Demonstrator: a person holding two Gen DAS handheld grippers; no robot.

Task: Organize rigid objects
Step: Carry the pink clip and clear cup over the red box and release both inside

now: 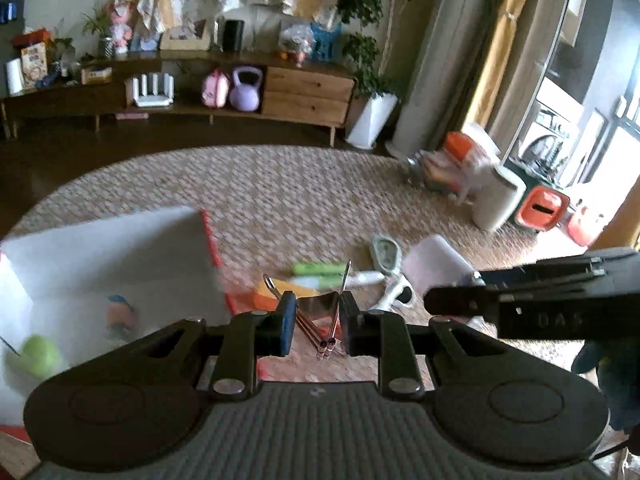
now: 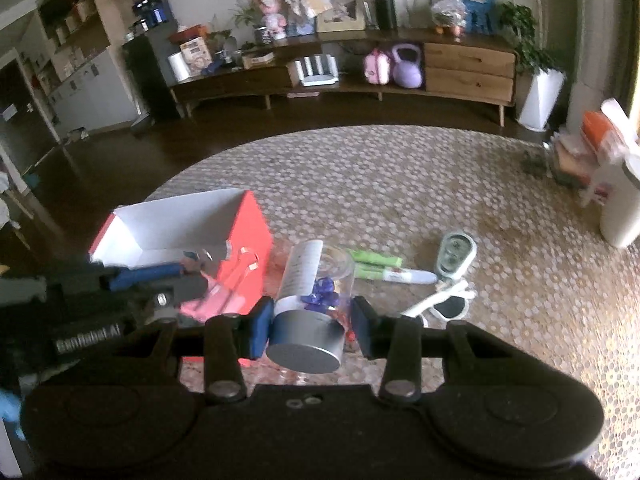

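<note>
Woven rug (image 2: 400,184) covers floor. Red box (image 2: 244,240) with white interior, open, sits near left. Right gripper (image 2: 310,330) clamps clear jar with grey lid (image 2: 308,344), held above rug just right of box. Left gripper (image 1: 316,322) pinches metal binder clip (image 1: 318,306), jaws narrow, beside box. White sunglasses (image 2: 444,302), green markers (image 2: 372,262) lie on rug, right of jar.

This is a home living room. A long, low wooden sideboard (image 2: 400,76) with drawers runs along the far wall, crowded with household odds and ends: a purple kettlebell (image 2: 407,67), a pink bag (image 2: 377,67), a paper towel roll (image 2: 178,66), boxes and small plants. A woven patterned rug (image 2: 400,184) covers the dark wood floor, a potted tree in a white planter (image 2: 540,96) stands in the corner, and curtains (image 1: 496,52) hang beside a tall window.
</note>
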